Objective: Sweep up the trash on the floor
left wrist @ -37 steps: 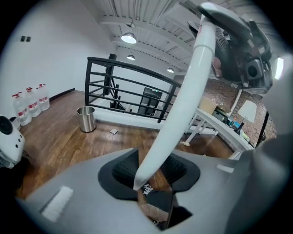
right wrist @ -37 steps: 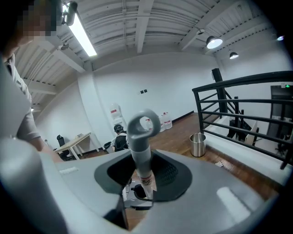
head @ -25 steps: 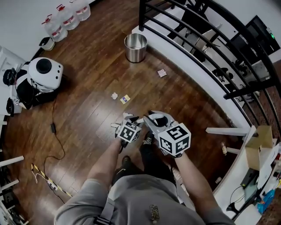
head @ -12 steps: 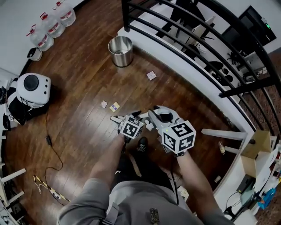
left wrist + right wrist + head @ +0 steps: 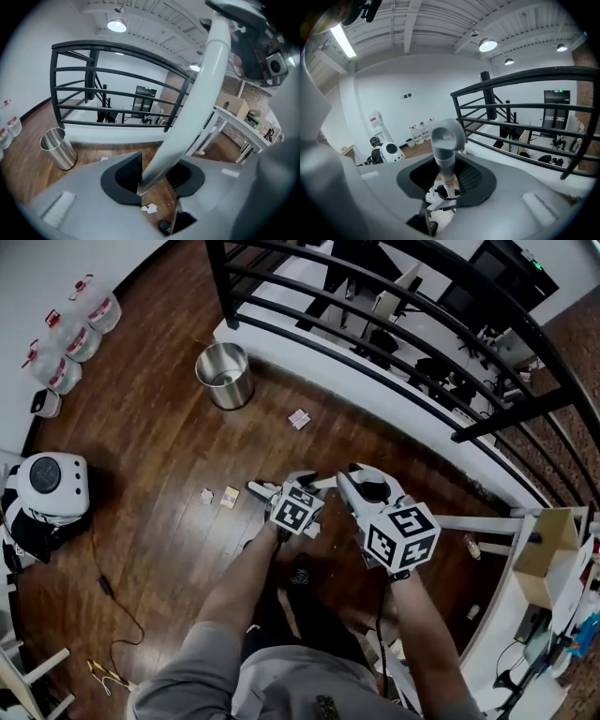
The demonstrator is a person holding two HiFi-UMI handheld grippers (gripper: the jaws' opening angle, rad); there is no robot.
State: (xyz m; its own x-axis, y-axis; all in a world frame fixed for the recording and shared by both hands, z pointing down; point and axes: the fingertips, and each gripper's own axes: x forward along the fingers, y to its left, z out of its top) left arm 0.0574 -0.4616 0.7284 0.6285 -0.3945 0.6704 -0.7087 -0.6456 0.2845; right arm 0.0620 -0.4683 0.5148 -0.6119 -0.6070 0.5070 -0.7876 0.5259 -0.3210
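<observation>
Paper scraps [image 5: 300, 418] lie on the glossy dark wood floor [image 5: 159, 446], beyond my hands, near a shiny steel bin [image 5: 225, 377]. My left gripper [image 5: 154, 183] clamps a smooth flat pale handle [image 5: 199, 93]. My right gripper [image 5: 446, 182] clamps a round grey handle [image 5: 445, 152] with a loop end and an unreadable red label.

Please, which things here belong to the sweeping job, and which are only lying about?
For the job: white handle in left gripper; grey-capped pole in right gripper; paper scraps; steel bin.
Lying about: water bottles; floor cable; cardboard box.
</observation>
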